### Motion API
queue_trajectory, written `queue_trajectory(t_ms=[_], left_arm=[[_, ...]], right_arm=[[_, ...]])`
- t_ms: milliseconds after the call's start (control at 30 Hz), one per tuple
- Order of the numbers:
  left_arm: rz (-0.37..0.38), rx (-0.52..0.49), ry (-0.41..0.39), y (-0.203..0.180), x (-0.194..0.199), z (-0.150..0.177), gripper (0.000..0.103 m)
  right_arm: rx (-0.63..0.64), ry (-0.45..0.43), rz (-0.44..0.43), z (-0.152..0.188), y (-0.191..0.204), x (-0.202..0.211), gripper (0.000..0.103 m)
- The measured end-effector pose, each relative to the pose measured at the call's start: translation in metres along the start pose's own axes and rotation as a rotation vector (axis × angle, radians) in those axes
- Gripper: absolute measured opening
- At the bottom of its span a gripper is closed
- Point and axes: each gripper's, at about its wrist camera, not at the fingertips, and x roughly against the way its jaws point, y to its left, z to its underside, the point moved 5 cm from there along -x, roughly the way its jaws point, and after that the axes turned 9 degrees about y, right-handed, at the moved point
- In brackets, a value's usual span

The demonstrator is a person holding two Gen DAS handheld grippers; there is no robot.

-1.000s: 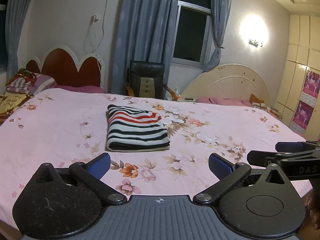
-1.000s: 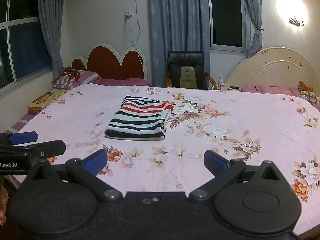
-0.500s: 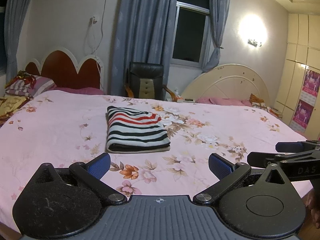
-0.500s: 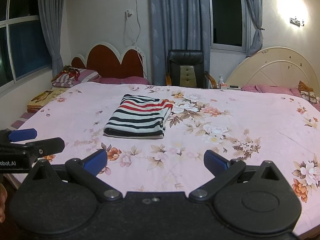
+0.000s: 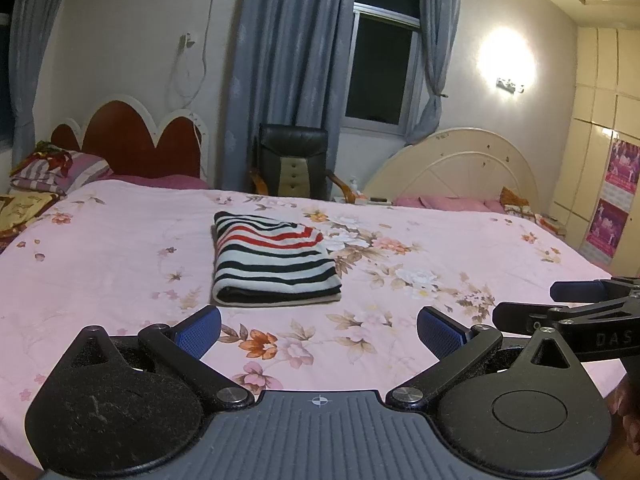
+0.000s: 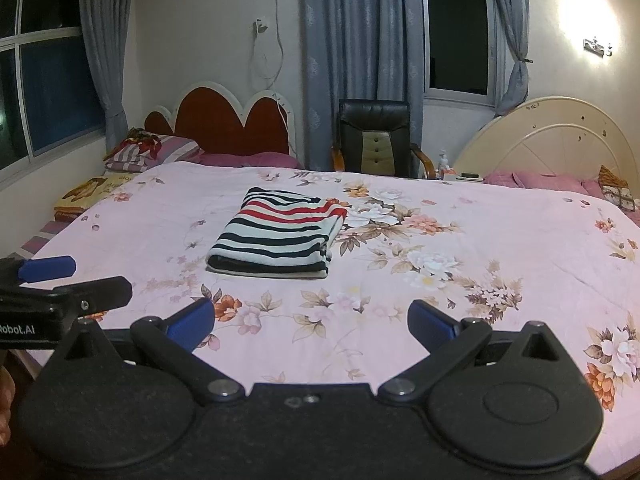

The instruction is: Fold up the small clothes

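A striped garment (image 5: 272, 260), white with black and red stripes, lies folded into a neat rectangle on the pink floral bedspread (image 5: 120, 264). It also shows in the right wrist view (image 6: 276, 240). My left gripper (image 5: 318, 330) is open and empty, held back from the garment near the bed's front edge. My right gripper (image 6: 310, 322) is open and empty, also short of the garment. Each gripper shows at the edge of the other's view: the right one (image 5: 568, 304) and the left one (image 6: 60, 280).
A red scalloped headboard (image 5: 128, 140) with pillows (image 5: 60, 170) stands at the back left. A black chair (image 5: 294, 166) stands behind the bed under the window. A cream round headboard (image 5: 452, 168) is at the back right. Wardrobes (image 5: 604, 152) line the right wall.
Both cameras have drifted slightly; the garment sits a touch lower and nearer in the views. Both grippers stay open, and the garment has not been touched.
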Motion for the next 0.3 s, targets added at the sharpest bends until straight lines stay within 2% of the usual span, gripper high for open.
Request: queue_trajectory(t_ms=[300], left_arm=[[-0.001,-0.011,-0.003,0.0059,-0.0065,-0.0016,0.103]], right_arm=[[0.009,-0.006,-0.009,-0.0028,0.0032,-0.0028,0.102]])
